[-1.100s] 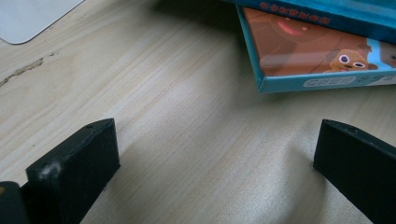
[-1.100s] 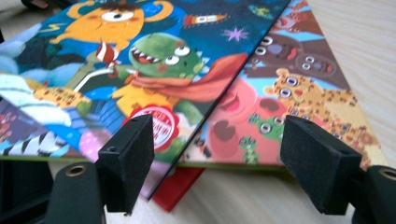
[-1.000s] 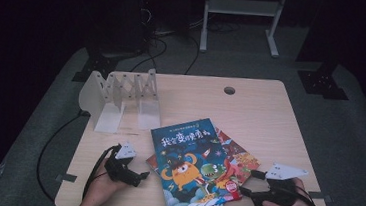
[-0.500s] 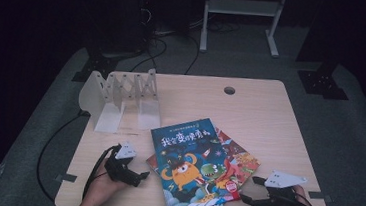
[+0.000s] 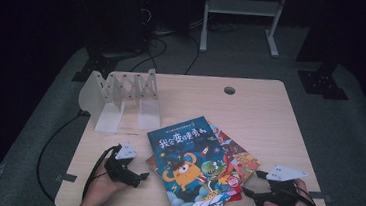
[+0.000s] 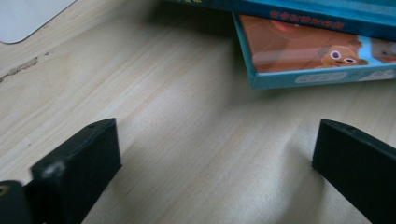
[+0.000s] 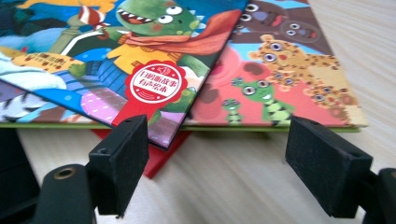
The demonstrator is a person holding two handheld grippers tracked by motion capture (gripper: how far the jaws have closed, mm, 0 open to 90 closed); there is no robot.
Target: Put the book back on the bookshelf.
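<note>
Both grippers flank the picture books, apparently about to grasp.
The fanned picture-book stack (image 5: 198, 167) lies at the desk's (image 5: 260, 120) front; left gripper (image 5: 139, 178) and right gripper (image 5: 247, 193) rest wide open and empty; next, probably closing on a cover edge for the book rack (image 5: 121, 95).

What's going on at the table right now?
A person holds a gripper in each hand at either side of a fanned stack of picture books on the wooden table. The left gripper and the right gripper are both open, resting low on the table and pointing at the stack from opposite sides, with nothing held. A white book rack stands empty at the far left.
</note>
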